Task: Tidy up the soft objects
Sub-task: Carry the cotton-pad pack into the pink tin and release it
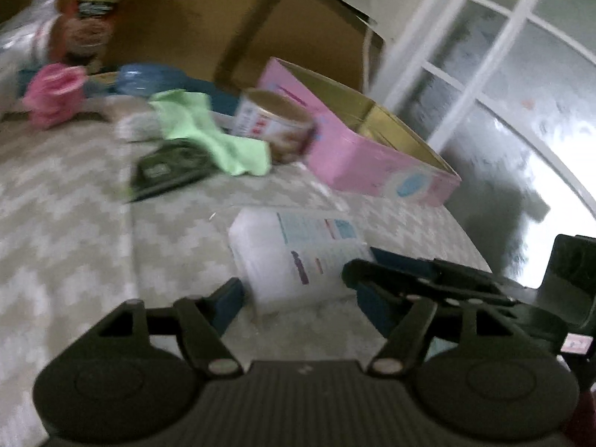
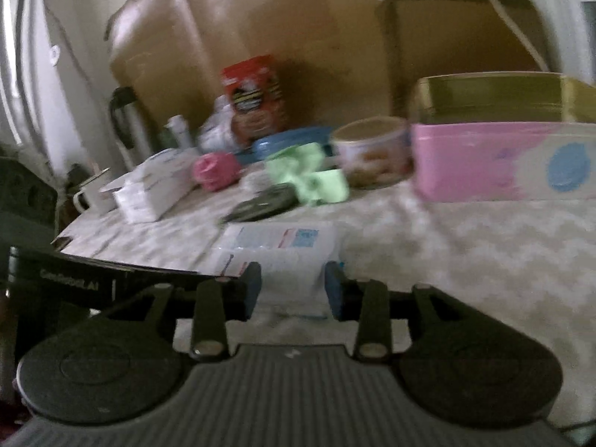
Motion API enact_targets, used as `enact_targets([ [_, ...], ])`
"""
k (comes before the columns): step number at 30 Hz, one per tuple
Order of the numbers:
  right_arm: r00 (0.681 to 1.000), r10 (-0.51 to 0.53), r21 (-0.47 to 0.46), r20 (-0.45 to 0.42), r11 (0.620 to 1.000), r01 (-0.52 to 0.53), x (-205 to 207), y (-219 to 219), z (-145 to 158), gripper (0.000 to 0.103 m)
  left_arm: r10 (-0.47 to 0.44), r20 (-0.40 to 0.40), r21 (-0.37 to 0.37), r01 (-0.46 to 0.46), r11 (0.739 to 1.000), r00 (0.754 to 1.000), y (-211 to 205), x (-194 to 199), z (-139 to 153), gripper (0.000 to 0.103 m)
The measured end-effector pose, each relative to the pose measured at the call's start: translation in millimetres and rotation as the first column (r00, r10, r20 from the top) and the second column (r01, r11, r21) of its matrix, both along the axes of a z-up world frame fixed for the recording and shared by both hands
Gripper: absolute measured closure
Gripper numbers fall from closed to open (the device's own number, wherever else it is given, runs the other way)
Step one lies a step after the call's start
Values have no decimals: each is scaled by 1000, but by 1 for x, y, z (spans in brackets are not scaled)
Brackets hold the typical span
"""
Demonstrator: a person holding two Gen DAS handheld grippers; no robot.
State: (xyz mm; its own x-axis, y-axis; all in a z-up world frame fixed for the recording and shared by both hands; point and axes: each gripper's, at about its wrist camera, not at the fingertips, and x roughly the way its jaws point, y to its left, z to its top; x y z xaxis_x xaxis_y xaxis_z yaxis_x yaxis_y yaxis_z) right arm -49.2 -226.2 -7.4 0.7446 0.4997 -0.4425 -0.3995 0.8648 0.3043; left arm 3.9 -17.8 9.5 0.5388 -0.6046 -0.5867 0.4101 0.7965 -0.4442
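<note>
A white plastic-wrapped packet [image 1: 275, 260] with a printed label lies flat on the zigzag-patterned tablecloth [image 1: 74, 223]. My left gripper [image 1: 301, 298] is open, its blue pads on either side of the packet's near end. My right gripper [image 2: 292, 288] is open too, straddling the same packet [image 2: 283, 249] from the other side. Each gripper shows in the other's view: the right one [image 1: 428, 283] and the left one [image 2: 93, 283]. Further back lie a light green cloth [image 1: 208, 138] [image 2: 309, 175] and a pink soft bundle [image 1: 52, 89] [image 2: 216, 169]. An open pink tin box [image 1: 372, 152] [image 2: 484, 160] stands to the right.
A round tin [image 1: 275, 123] [image 2: 372, 156] stands beside the pink box, a dark flat pouch [image 1: 167, 167] [image 2: 260, 201] by the green cloth. Behind are a blue lid [image 1: 149, 78], a red snack bag [image 2: 253, 93], a white carton [image 2: 156, 186], a flask [image 2: 126, 123] and cardboard [image 2: 298, 18]. The table's edge [image 1: 469, 234] drops off right.
</note>
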Motion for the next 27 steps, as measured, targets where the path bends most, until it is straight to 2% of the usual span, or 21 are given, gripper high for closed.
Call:
enact_targets([
  [2, 999, -34, 8, 3, 999, 34, -1, -15, -2, 34, -15, 7, -3, 15, 1000, 1000, -1, -1, 6, 27],
  [4, 998, -57, 27, 23, 998, 56, -6, -34, -2, 30, 12, 49, -2, -11, 1000, 999, 6, -5, 15, 13],
  [6, 997, -62, 35, 50, 998, 60, -12, -46, -3, 27, 62, 75, -12, -62, 998, 995, 18, -6, 23, 11],
  [10, 997, -24, 4, 73, 1000, 24, -16, -50, -8, 26, 92, 15, -28, -91, 995, 996, 24, 8, 23, 20],
  [15, 994, 65, -103, 85, 993, -56, -6, -27, -15, 26, 25, -52, -5, -25, 1000, 998, -2, 21, 11, 33],
  [17, 993, 84, -136, 84, 988, -72, -2, -20, -18, 28, -6, -66, 24, 7, 1000, 998, -16, 25, 4, 47],
  [18, 992, 93, -144, 85, 986, -80, 0, -16, -20, 29, -4, -62, 28, 6, 1000, 998, -20, 26, 2, 46],
  [20, 991, 104, -163, 82, 983, -89, 2, -15, -23, 44, -14, -52, 53, 17, 998, 999, -31, 27, 6, 49],
  [23, 989, 46, -234, 138, 972, -13, -2, -19, -22, 44, -65, 2, 54, 65, 996, 998, -52, 34, 25, 49],
  [27, 973, -42, -164, 229, 983, 81, -1, -60, 0, 44, -136, 123, 40, 132, 990, 983, -95, 57, 61, 49],
])
